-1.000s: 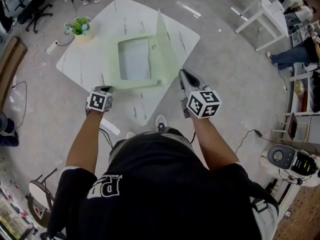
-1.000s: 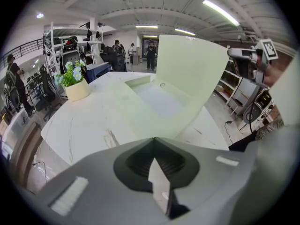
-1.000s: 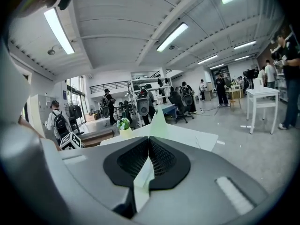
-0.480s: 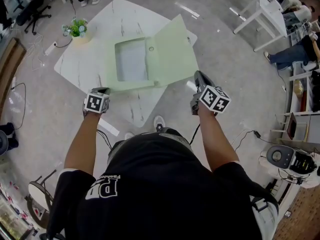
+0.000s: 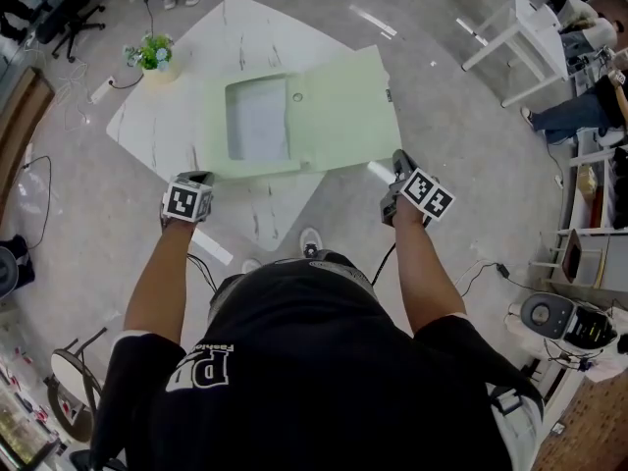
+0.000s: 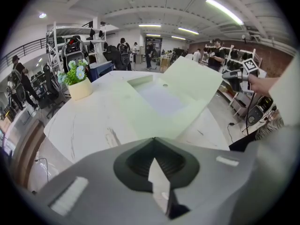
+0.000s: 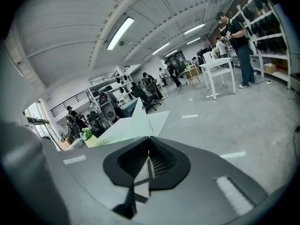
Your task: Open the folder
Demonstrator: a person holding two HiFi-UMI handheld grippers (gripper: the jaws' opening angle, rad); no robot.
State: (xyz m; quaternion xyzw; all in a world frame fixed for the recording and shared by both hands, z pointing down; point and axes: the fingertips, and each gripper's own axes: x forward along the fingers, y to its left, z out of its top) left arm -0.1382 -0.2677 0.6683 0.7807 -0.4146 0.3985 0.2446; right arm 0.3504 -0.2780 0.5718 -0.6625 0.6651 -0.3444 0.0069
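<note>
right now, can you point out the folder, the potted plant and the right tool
folder (image 5: 343,106), head view, open cover
potted plant (image 5: 154,53), head view, leaves
right tool (image 5: 398,157), head view, between its tips

Open lab, metal shelving, white worktables

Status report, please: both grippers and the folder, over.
Left gripper shut on folder, near corner. Right gripper shut on cover corner. Folder open wide, cover past table edge. Nothing in the way.

Folder lies on the table, plant to its left.
</note>
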